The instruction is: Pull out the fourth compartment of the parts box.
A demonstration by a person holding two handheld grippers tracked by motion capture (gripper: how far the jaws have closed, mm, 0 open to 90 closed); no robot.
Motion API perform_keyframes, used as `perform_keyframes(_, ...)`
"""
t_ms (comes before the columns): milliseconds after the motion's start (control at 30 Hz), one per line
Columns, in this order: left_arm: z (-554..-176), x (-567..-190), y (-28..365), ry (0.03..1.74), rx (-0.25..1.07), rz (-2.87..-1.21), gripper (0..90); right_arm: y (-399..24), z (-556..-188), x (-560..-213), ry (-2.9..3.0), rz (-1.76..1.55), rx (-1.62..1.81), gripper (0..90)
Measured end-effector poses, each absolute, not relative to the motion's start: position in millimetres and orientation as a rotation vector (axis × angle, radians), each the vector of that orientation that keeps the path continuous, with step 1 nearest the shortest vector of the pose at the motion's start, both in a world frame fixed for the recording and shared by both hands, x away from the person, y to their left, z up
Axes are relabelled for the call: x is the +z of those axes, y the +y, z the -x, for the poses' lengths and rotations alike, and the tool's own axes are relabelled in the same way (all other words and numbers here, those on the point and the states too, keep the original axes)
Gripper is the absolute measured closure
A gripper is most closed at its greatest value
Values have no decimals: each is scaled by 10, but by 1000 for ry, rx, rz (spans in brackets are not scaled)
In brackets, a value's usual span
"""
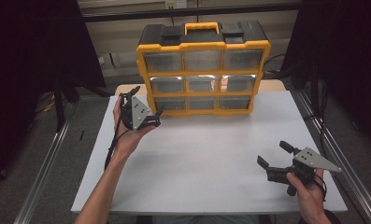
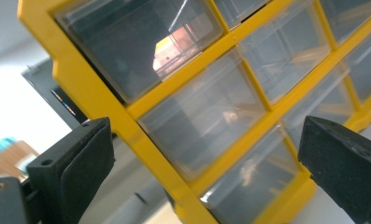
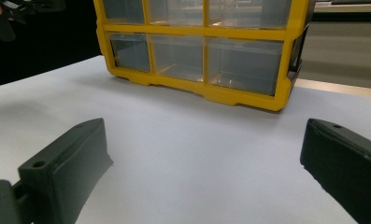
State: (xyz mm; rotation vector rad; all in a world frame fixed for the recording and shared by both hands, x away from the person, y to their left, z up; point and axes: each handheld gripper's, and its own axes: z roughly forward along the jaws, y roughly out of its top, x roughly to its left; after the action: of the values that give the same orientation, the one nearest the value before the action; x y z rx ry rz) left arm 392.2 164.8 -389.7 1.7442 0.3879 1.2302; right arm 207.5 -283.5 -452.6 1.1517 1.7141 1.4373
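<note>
You are working in what looks like a lab recording booth: a bare white table (image 1: 197,158) stands between black curtains (image 1: 29,56), with metal rails (image 1: 43,172) running along the floor at both sides. At the table's far edge sits a yellow parts organizer (image 1: 203,70) with clear drawers.

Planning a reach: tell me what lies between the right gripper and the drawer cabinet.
Nothing: bare white table runs from the open right gripper to the yellow drawer cabinet, as the right gripper view and high view show.
</note>
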Motion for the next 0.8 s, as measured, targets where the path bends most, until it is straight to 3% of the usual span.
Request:
perform_keyframes(467,-3974,-3852,1416,132,1502,-1847,51,-2843,-2062,-4518,1703,-1148,1441,13)
perform_keyframes(733,-4047,-3921,1429,85,1588,-1925,68,-2844,-2061,-4519,1704,-1147,1442,13)
perform_keyframes(800,-4071,-3921,1426,40,1663,-1933,73,-2845,-2063,-4519,1704,-1146,1444,13)
